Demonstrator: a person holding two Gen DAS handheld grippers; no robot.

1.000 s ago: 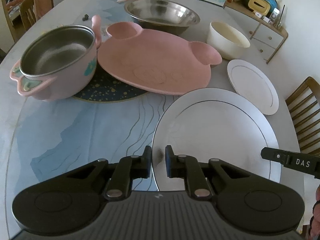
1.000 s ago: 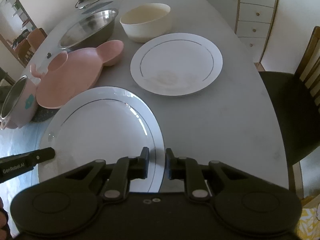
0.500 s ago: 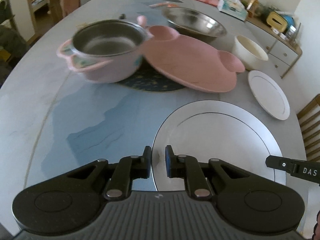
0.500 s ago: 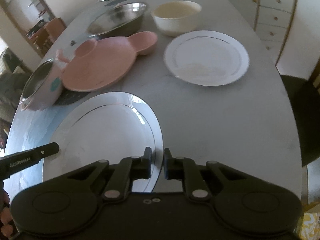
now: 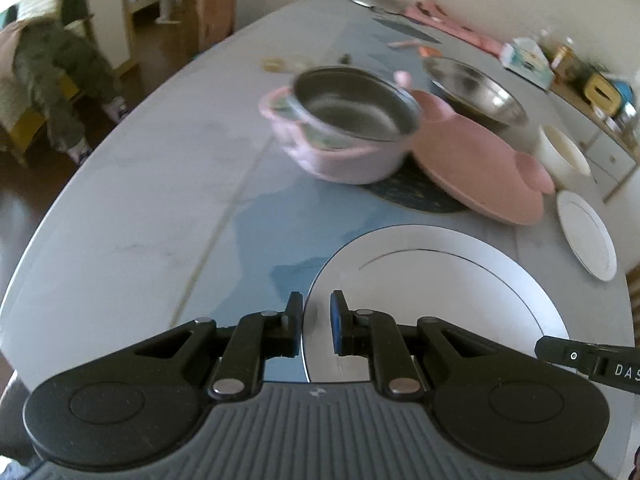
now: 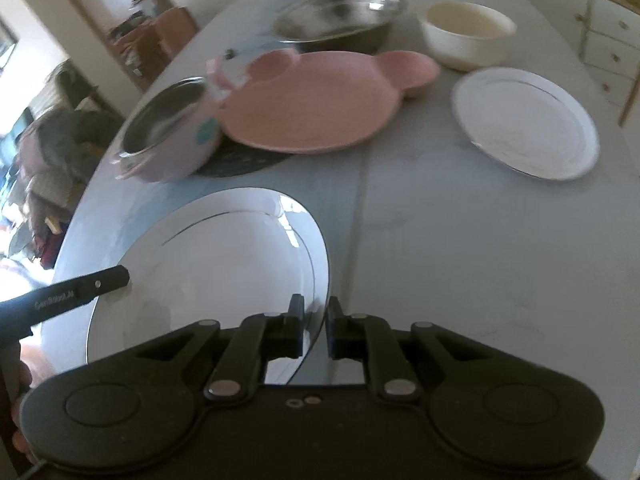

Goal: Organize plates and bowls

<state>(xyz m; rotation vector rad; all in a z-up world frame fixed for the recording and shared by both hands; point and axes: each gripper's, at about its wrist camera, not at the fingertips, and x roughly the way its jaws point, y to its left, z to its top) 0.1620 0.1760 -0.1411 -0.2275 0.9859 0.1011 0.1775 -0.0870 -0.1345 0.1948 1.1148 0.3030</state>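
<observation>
large plate (image 5: 436, 280), glossy white, thin dark ring inside rim

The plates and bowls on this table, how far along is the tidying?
Nothing looks stacked yet. In hand: both grippers, left and right, are shut on opposite rims of the large white plate. Left: small white plate, pink plate, steel bowl, cream bowl, pink pot.

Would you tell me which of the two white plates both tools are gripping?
The large white plate, nearest the cameras: the left tool and right tool pinch its opposite rims. The smaller white plate lies untouched beside the cream bowl.
</observation>
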